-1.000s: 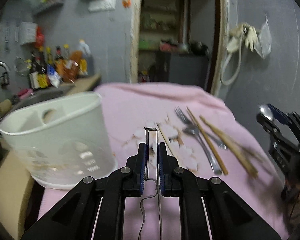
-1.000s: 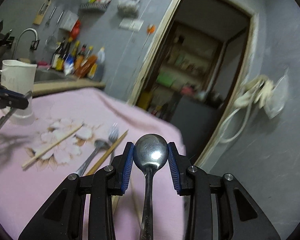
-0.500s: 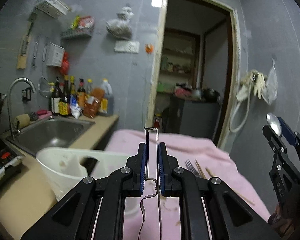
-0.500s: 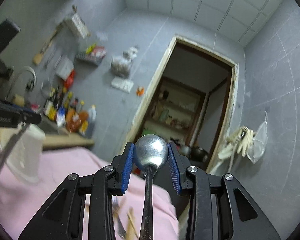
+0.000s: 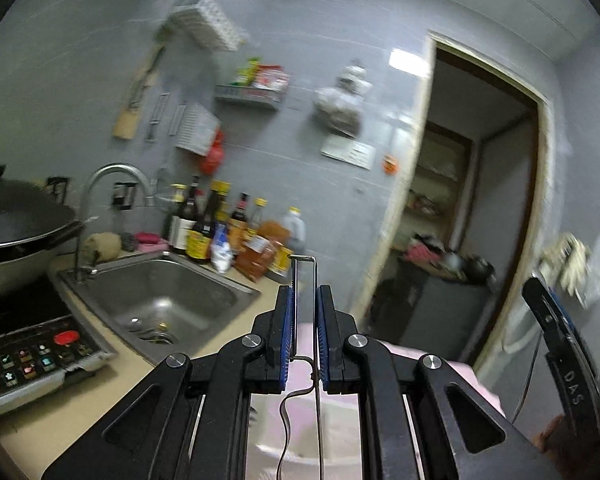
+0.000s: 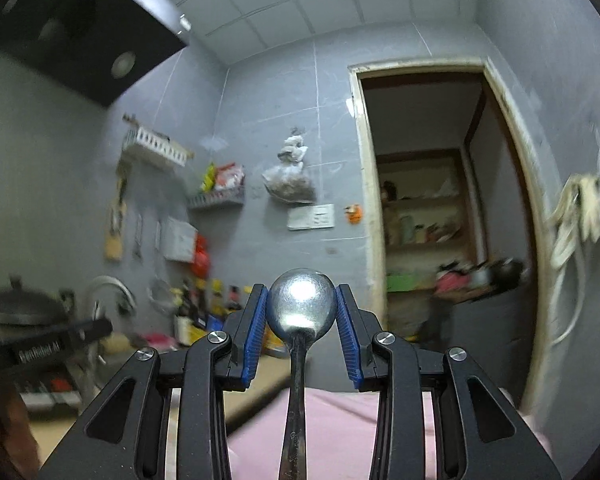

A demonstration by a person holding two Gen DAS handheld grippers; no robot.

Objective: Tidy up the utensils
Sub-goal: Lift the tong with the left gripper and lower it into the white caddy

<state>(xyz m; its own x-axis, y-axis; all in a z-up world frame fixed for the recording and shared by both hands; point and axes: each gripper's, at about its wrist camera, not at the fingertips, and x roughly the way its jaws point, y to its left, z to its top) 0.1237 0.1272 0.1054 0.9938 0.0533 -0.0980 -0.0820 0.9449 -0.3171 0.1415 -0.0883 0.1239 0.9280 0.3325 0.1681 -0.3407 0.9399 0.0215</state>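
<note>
My left gripper (image 5: pixel 303 292) is shut on a thin metal wire utensil (image 5: pixel 304 280), whose bent top sticks up between the blue pads and whose handle runs down toward me. My right gripper (image 6: pixel 301 300) is shut on a steel spoon (image 6: pixel 301 308), bowl up between the pads, handle running down. Both grippers are tilted up toward the grey wall. The right gripper shows at the right edge of the left wrist view (image 5: pixel 556 344). The left gripper shows at the left edge of the right wrist view (image 6: pixel 44 346). The white holder is only a pale patch under the left gripper (image 5: pixel 300 448).
A steel sink (image 5: pixel 160 304) with a tap, sauce bottles (image 5: pixel 228 232), a wok (image 5: pixel 16 224) and an induction cooker (image 5: pixel 32 356) line the counter at left. An open doorway (image 6: pixel 432 240) is ahead. The pink cloth (image 6: pixel 340 424) lies below.
Both grippers have tilted further upward with their utensils still held. The table, holder, forks and chopsticks have dropped out of view; the wall, sink and ceiling fill the frames.
</note>
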